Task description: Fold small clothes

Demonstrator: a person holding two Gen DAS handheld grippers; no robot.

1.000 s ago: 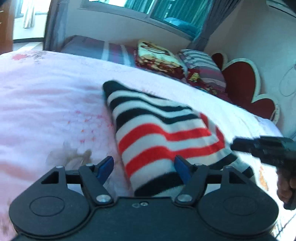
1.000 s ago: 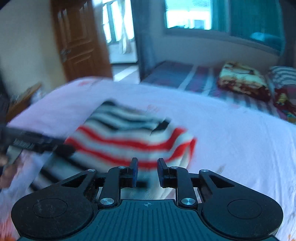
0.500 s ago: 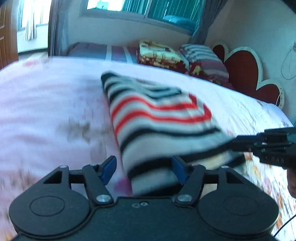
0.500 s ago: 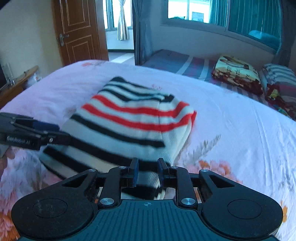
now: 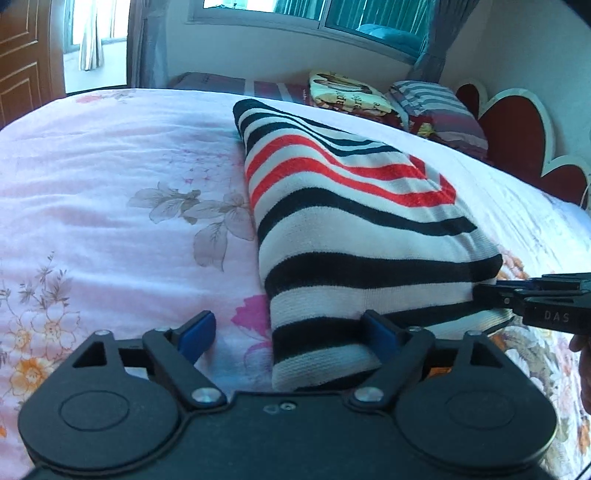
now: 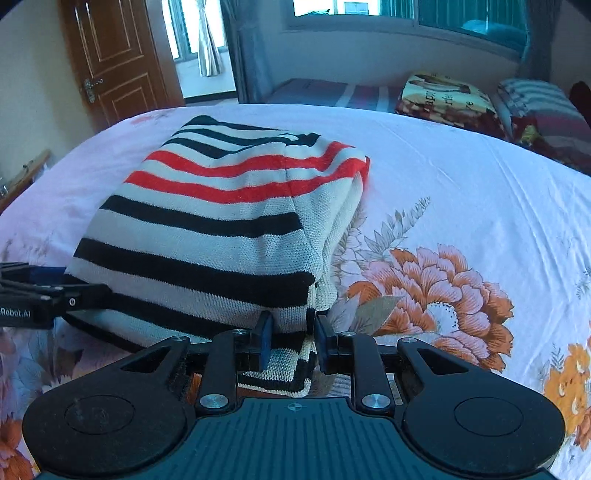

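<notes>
Left tongs (image 5: 291,334): jaws spread wide, they have just been opening; the near left corner of the folded striped sweater (image 5: 354,236) lies between them, the right blue pad (image 5: 380,334) beside or touching the knit edge, the left pad (image 5: 195,330) well clear over bare sheet. No grip there. In the right wrist view the same tongs (image 6: 74,291) come in from the left edge, tips at the sweater's (image 6: 221,229) near left corner.

Right tongs (image 6: 291,338): jaws narrow, pinched on the near right corner of the sweater, layered hem edge (white with black stripes) caught between the two blue pads (image 6: 264,341). In the left wrist view these tongs (image 5: 487,291) reach in from the right, tips against the sweater's near right edge; part of a hand (image 5: 585,365) shows below them at the frame edge.

Sweater runs straight ahead of both tongs, folded into a thick rectangle, lying flat on the bed (image 6: 461,192): black and white stripes nearest, two red stripes further out, black again at the far end. Right side shows stacked folded layers.

Bed sheet is pale pink with flower print; big orange flower (image 6: 436,295) just right of the right tongs, grey-brown flowers (image 5: 192,214) left of the sweater ahead of the left tongs.

Further out: printed pillow (image 6: 443,96) and striped pillow (image 6: 543,110) far right, red heart-shaped headboard (image 5: 517,136), window (image 6: 406,14) with curtains, wooden door (image 6: 110,59) far left (open doorway beside it).
</notes>
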